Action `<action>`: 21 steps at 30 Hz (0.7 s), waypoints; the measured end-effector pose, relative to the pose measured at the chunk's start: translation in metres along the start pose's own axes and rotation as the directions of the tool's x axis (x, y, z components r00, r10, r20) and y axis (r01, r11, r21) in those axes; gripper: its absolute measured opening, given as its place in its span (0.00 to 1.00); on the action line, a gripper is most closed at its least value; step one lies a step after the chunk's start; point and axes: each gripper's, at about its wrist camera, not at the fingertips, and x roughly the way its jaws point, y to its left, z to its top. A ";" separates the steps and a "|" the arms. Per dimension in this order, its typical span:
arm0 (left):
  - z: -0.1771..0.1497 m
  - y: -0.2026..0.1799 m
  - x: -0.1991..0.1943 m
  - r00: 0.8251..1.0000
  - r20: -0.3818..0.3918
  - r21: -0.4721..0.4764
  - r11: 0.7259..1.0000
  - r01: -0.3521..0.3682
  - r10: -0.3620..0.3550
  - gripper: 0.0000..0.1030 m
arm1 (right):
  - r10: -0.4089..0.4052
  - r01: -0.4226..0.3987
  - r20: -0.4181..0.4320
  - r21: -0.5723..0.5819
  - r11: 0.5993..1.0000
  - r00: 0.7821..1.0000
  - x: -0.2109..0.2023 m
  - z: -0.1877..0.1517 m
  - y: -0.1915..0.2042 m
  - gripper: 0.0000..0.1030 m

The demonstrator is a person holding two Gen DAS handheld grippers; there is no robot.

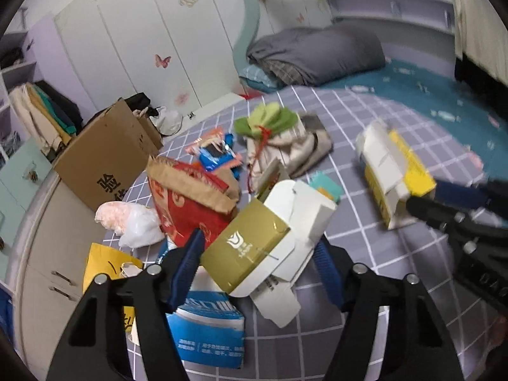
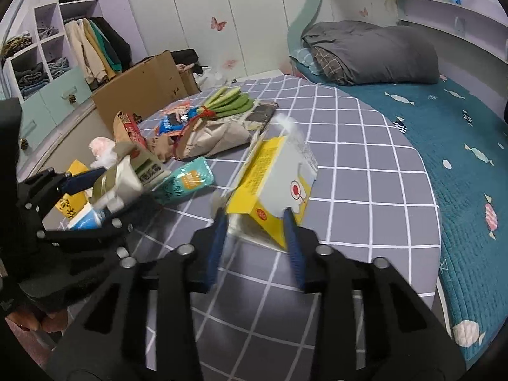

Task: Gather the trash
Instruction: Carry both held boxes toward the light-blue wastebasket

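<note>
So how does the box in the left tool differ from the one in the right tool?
The gold box is olive-gold with a white inner flap hanging open; the yellow box is bright yellow and white with a red dot mark. The gold box is held above the trash pile; the yellow box is over bare checked sheet. Both are empty-looking cartons, each clamped between blue pads.

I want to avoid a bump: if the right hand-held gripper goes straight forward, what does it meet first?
Probably the yellow box already between the fingers of the right hand-held gripper; beyond it, the checked bedsheet.
</note>
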 end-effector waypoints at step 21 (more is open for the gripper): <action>-0.030 0.071 -0.069 0.968 0.155 -0.412 0.878 0.243 -0.195 0.60 | 0.040 -0.035 0.062 -0.080 0.996 0.997 -0.038 -0.001 0.059 0.11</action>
